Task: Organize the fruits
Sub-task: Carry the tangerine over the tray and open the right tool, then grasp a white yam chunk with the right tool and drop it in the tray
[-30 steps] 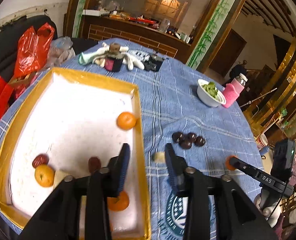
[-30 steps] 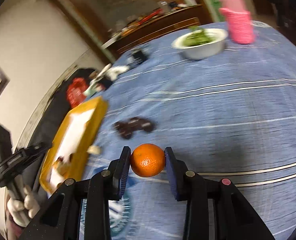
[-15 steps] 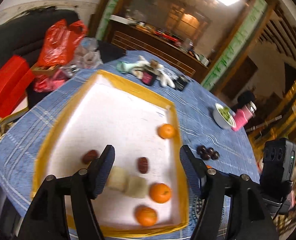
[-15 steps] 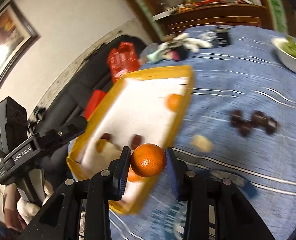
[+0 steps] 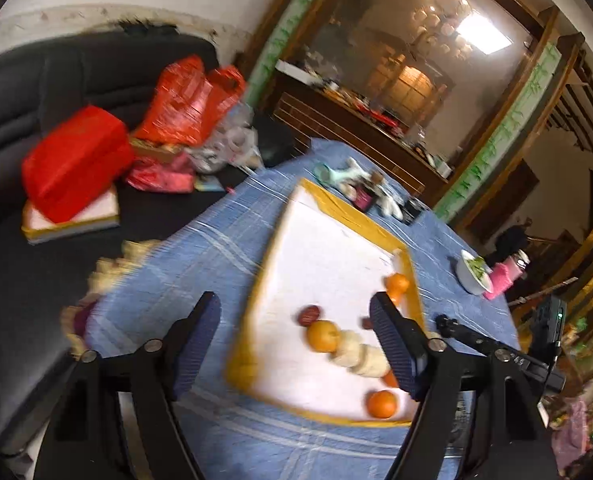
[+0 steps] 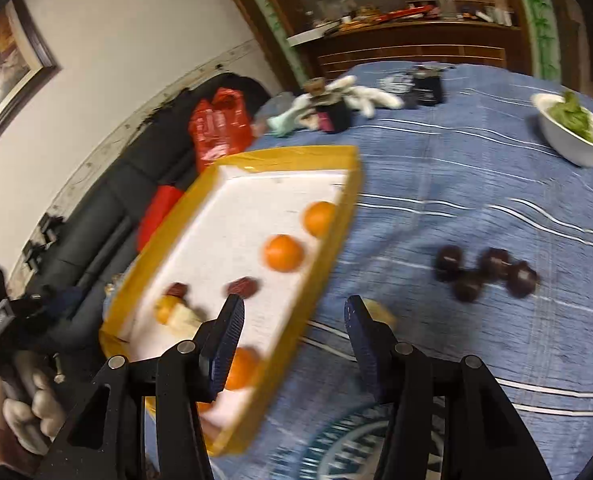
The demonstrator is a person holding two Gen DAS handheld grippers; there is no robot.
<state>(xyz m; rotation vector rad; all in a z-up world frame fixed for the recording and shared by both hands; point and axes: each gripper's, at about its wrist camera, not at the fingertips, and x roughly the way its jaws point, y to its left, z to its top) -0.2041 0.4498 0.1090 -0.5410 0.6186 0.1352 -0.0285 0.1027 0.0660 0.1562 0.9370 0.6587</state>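
A yellow-rimmed white tray (image 6: 338, 216) (image 5: 266, 264) lies on the blue tablecloth. It holds several oranges (image 6: 283, 253) (image 5: 323, 335), red dates (image 6: 243, 287) (image 5: 309, 315) and pale banana pieces (image 5: 356, 354). My right gripper (image 6: 292, 340) is open and empty above the tray's near right rim. Several dark fruits (image 6: 484, 274) and a pale piece (image 6: 378, 312) lie on the cloth to its right. My left gripper (image 5: 294, 354) is wide open and empty, high above the tray's near end.
A white bowl of greens (image 6: 574, 132) (image 5: 472, 276) and a pink bottle (image 5: 504, 276) stand at the far right. Gloves and small jars (image 6: 336, 104) lie beyond the tray. Red bags (image 5: 184, 100) sit on the black sofa to the left.
My right gripper opened and let go of the orange, which now lies in the tray. My left gripper opened wider and drew back to the left.
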